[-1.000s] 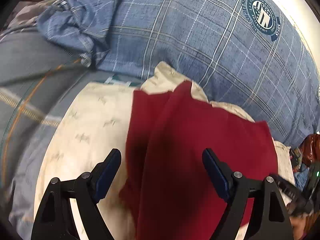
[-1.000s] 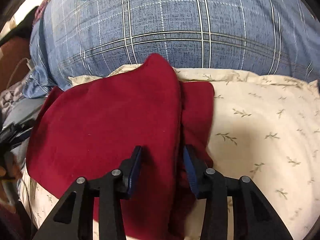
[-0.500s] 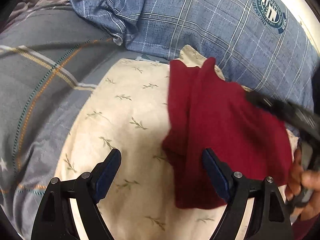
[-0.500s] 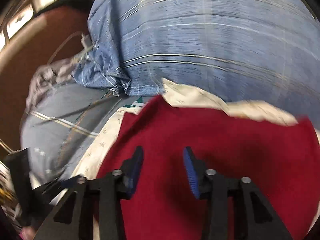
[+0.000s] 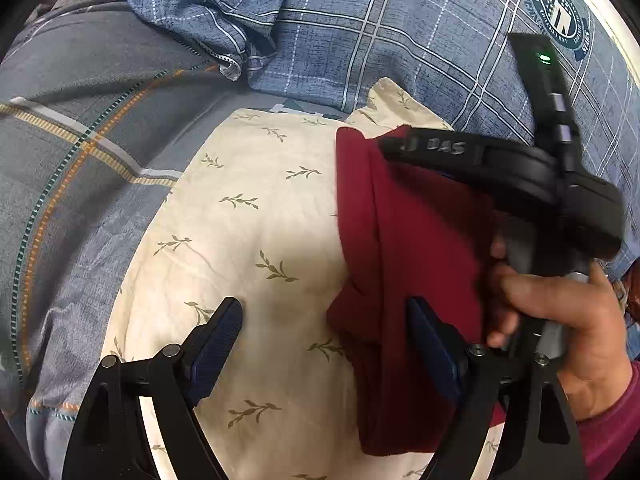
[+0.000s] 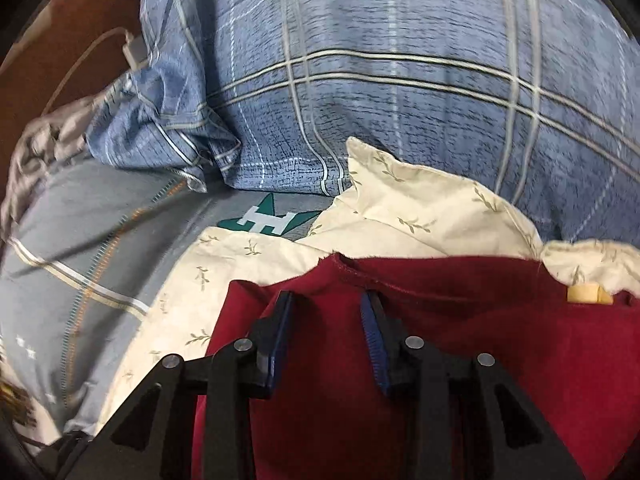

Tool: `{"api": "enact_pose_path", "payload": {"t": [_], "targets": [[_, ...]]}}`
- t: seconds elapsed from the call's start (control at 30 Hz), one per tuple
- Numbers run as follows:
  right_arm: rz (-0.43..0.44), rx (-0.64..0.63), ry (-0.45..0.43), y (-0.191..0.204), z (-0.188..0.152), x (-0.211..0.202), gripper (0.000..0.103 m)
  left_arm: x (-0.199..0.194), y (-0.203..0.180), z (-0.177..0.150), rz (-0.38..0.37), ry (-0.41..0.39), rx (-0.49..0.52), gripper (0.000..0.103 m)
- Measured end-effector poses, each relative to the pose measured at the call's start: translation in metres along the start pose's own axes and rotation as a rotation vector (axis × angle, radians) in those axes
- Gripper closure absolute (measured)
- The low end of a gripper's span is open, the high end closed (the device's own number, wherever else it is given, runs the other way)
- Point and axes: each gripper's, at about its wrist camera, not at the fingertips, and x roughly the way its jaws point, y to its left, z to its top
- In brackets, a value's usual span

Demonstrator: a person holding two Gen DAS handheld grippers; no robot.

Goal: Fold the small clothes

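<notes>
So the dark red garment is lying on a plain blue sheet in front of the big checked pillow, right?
Not quite. The dark red garment lies on a cream cloth printed with small leaf sprigs, not a plain blue sheet. The big checked pillow behind it is as you say. The left wrist view shows this best.

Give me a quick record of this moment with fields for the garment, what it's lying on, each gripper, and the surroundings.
garment: dark red cloth, folded over on itself, lying flat
surface: cream leaf-print sheet under the garment
left gripper: jaws wide open, one finger over the sheet, one over the garment's edge, nothing gripped
right gripper: jaws part open and just been closing, over the red cloth, no clear pinch
right hand: grasping the right gripper's handle
surroundings: blue plaid pillow behind, grey striped bedding beside the sheet
</notes>
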Motion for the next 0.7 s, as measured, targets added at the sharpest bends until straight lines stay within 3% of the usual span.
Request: {"api": "enact_pose_path", "payload": {"t": [0.27,0.37,0.5,0.7], "targets": [[0.075,0.060,-0.073,-0.014,-0.031,-0.060,0.066,-0.006,-0.002,-0.002,0.014,-0.017,0.009,0.019],[0.059,0.059,-0.067,-0.022,-0.041,-0.074,0.059,-0.008,-0.006,-0.004,0.025,-0.023,0.024,0.019],[0.015,0.062,-0.051,-0.031,-0.051,-0.069,0.058,-0.010,-0.007,-0.005,0.033,-0.030,0.027,0.019],[0.038,0.114,-0.041,-0.042,-0.059,-0.062,0.058,-0.007,-0.006,-0.003,0.041,-0.029,0.026,0.018]]}}
